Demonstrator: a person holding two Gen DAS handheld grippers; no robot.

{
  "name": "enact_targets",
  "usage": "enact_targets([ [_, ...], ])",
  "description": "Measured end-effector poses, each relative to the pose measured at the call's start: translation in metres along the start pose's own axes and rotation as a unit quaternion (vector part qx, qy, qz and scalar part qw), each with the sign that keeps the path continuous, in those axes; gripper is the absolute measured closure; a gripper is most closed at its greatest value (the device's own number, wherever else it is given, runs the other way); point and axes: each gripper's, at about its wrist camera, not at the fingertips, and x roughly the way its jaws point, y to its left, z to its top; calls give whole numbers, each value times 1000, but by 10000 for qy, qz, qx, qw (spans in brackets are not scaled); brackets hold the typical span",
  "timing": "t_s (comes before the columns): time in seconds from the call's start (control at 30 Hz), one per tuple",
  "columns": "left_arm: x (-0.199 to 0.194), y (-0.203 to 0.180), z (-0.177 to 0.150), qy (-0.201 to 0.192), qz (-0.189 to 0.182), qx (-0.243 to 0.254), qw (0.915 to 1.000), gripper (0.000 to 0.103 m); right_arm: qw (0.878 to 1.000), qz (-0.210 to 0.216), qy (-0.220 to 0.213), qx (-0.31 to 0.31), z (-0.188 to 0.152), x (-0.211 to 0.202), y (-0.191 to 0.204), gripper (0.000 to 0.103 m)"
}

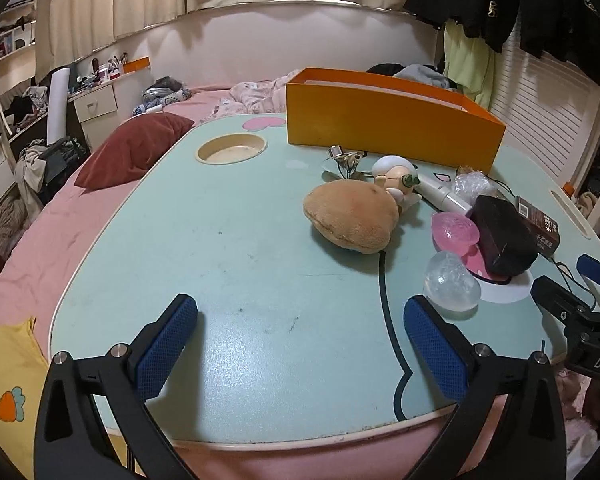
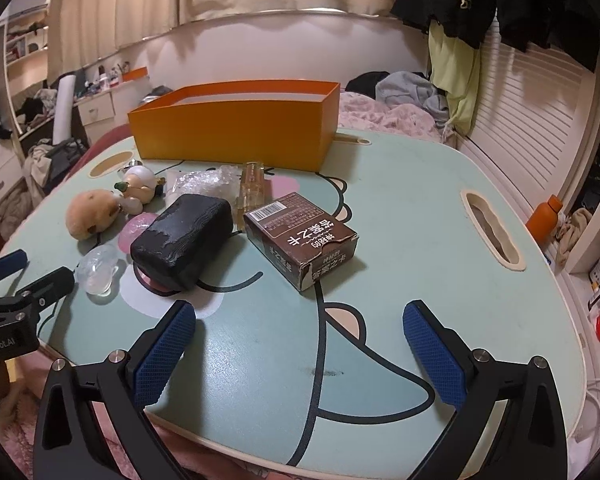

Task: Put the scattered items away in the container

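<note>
Left gripper point(image 1: 300, 320) and right gripper point(image 2: 299, 324) jaws spread, empty. Orange box point(image 1: 388, 126) interior hidden; brown carton point(image 1: 540, 226) partly behind black block point(image 1: 500, 240).

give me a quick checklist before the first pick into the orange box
1. Left gripper fingers open, nothing between: ok
2. Right gripper fingers open, nothing between: ok
3. Orange box open at the top: ok
4. Box has room inside: cannot tell, interior hidden
5. Brown carton lies apart from the black pouch, free to grasp: ok
6. Plush toy free of the figurine: not ok, they touch
</note>
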Motion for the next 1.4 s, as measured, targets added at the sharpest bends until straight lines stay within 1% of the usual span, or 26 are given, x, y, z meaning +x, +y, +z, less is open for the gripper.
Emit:
enact_targets([
  [0.67,-1,-4,1,28,-45,63,10000,0,10000,-11,1,-6,-1,-1,4,0],
  [0.73,-1,-3,0,49,-94,77,9999,0,10000,-5,-2,-10,-1,-1,4,0],
  [0.77,-2,-2,0,43,-175,77,9998,1,10000,4,-3,-17,-1,0,4,0],
  [0.8,-4,-1,1,24,-303,66,9995,4,10000,18,6,-21,0,0,3,0],
  [0.83,-6,0,2,2,-381,66,9993,10,10000,21,8,-25,0,0,3,0],
  [0.9,-9,1,7,-78,-439,105,9989,20,10000,21,10,-22,0,0,3,0],
  [1.1,-9,-5,36,-336,-495,354,9976,21,10000,53,11,-40,0,0,3,0],
  [1.17,-1,-9,45,-257,-538,427,9973,21,10000,59,17,-44,0,0,3,0],
  [1.23,9,-12,52,-66,-483,555,9973,21,10000,70,22,-54,0,0,3,0],
  [1.27,13,-14,54,-5,-438,613,9972,23,9999,83,21,-64,0,0,3,0],
  [1.33,23,-15,59,99,-373,678,9970,38,9999,99,16,-80,0,-1,3,0],
  [1.4,32,-15,61,281,-477,623,9965,43,9999,98,24,-79,0,-1,3,0],
])
